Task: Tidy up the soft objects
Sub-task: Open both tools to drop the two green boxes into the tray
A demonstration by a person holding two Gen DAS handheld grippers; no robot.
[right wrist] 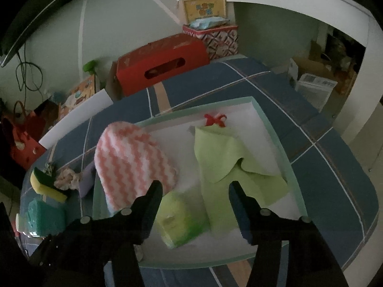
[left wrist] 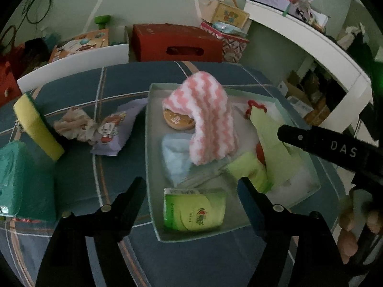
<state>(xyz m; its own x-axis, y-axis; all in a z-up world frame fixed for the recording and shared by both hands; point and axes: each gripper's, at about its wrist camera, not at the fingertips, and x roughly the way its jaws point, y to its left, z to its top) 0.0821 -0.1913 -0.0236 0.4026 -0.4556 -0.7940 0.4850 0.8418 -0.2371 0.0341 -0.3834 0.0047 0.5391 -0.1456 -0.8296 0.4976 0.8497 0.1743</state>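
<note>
A shallow pale-green tray point(left wrist: 153, 157) point(right wrist: 275, 129) sits on the blue plaid surface. In it lie a pink-and-white striped fluffy cloth point(left wrist: 208, 117) point(right wrist: 134, 160), a light-green cloth point(left wrist: 270, 141) point(right wrist: 229, 157), a light-blue cloth point(left wrist: 177, 160), a green tissue pack point(left wrist: 194, 212) point(right wrist: 182, 220) and a round tan pad point(left wrist: 177, 119) half under the striped cloth. My left gripper point(left wrist: 191, 181) is open and empty above the tray's near end. My right gripper point(right wrist: 195, 186) is open and empty over the tissue pack; its finger shows in the left wrist view point(left wrist: 311, 141).
Left of the tray lie a purple snack pouch point(left wrist: 115, 131), a crumpled beige cloth point(left wrist: 74, 124), a yellow-green sponge point(left wrist: 36, 126) point(right wrist: 45, 184) and a teal pack point(left wrist: 21, 181) point(right wrist: 45, 215). A red box point(left wrist: 177, 43) point(right wrist: 162, 59) and a white desk point(left wrist: 311, 47) stand behind.
</note>
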